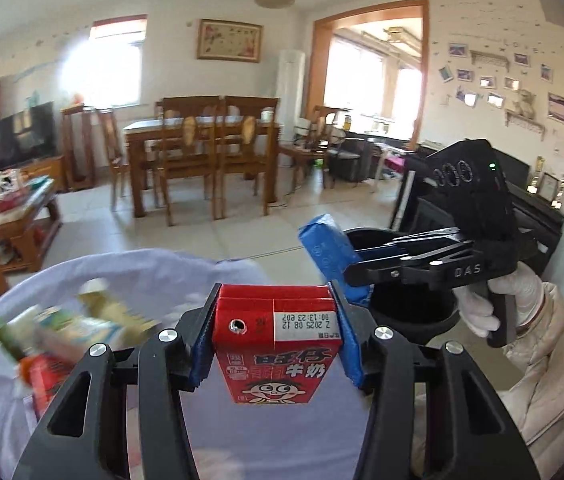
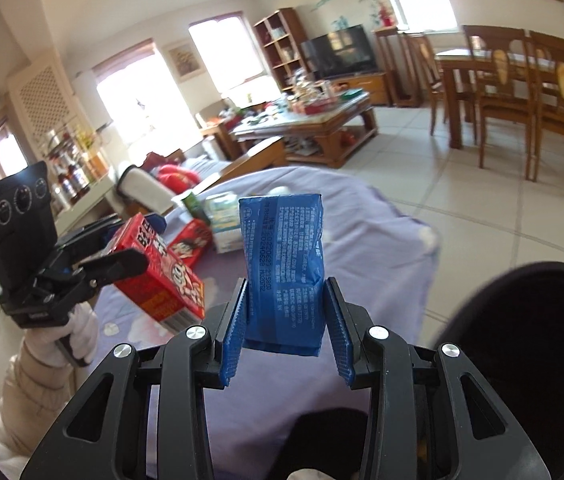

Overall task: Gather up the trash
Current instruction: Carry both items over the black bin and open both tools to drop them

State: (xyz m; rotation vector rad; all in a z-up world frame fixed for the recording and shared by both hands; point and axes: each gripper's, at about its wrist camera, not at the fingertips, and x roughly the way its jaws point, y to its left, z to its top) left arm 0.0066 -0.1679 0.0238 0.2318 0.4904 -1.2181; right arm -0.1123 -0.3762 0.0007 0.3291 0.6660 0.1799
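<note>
In the left wrist view my left gripper (image 1: 275, 292) is shut on a red milk carton (image 1: 277, 356), its blue pads pressed against both sides. To the right, my right gripper (image 1: 352, 262) is shut on a blue packet (image 1: 324, 248) above a black bin (image 1: 402, 308). The right wrist view shows the right gripper (image 2: 286, 282) clamping the blue packet (image 2: 282, 264) upright, with the black bin (image 2: 530, 344) at the lower right. At the left there, the left gripper (image 2: 141, 240) holds the red carton (image 2: 161, 280) tilted. Both are held over a lavender cloth (image 2: 370, 232).
More trash lies on the cloth: a second red carton (image 2: 189, 242), a white-green pack (image 2: 223, 220) and a green can (image 2: 191, 202). White-gloved hands (image 1: 478, 304) hold the grippers. A cluttered coffee table (image 2: 322, 120) and a dining table with chairs (image 1: 201, 148) stand on the tiled floor.
</note>
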